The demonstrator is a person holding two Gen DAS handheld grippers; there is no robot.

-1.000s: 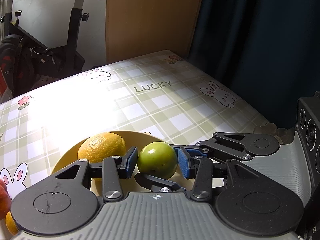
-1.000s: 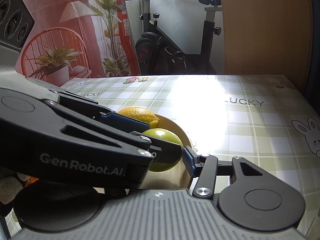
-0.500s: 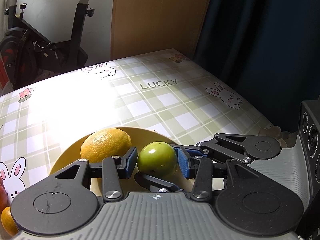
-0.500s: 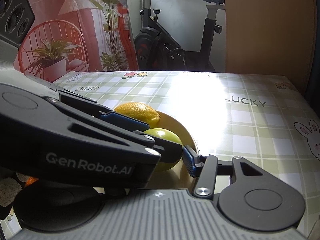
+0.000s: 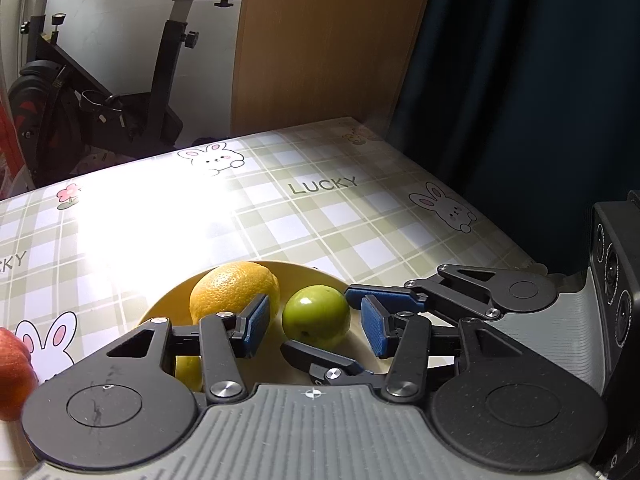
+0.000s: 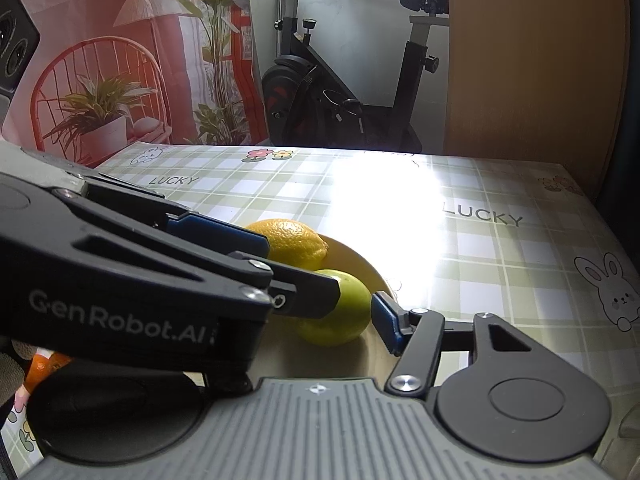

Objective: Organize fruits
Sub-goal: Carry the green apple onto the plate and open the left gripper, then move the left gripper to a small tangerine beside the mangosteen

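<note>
A green round fruit (image 5: 316,316) rests on a yellow plate (image 5: 308,267) beside a larger orange-yellow citrus (image 5: 234,292). My left gripper (image 5: 316,322) is open around the green fruit, with a small gap at each blue pad. My right gripper (image 6: 316,306) comes in from the right and is open too. One of its fingers lies behind the fruit and one in front. In the right wrist view the green fruit (image 6: 340,308) and the citrus (image 6: 292,240) sit on the plate (image 6: 374,270). The left gripper's body hides my right gripper's left finger there.
A red apple (image 5: 12,372) lies at the left edge, off the plate. A small orange item (image 6: 40,364) shows low on the left. The checked tablecloth (image 5: 304,216) stretches beyond the plate. An exercise bike (image 6: 344,92) and a wooden panel (image 5: 320,40) stand behind the table.
My left gripper's pads were pressed on the green fruit and have now parted from it, leaving it on the plate. The right gripper has hardly moved.
</note>
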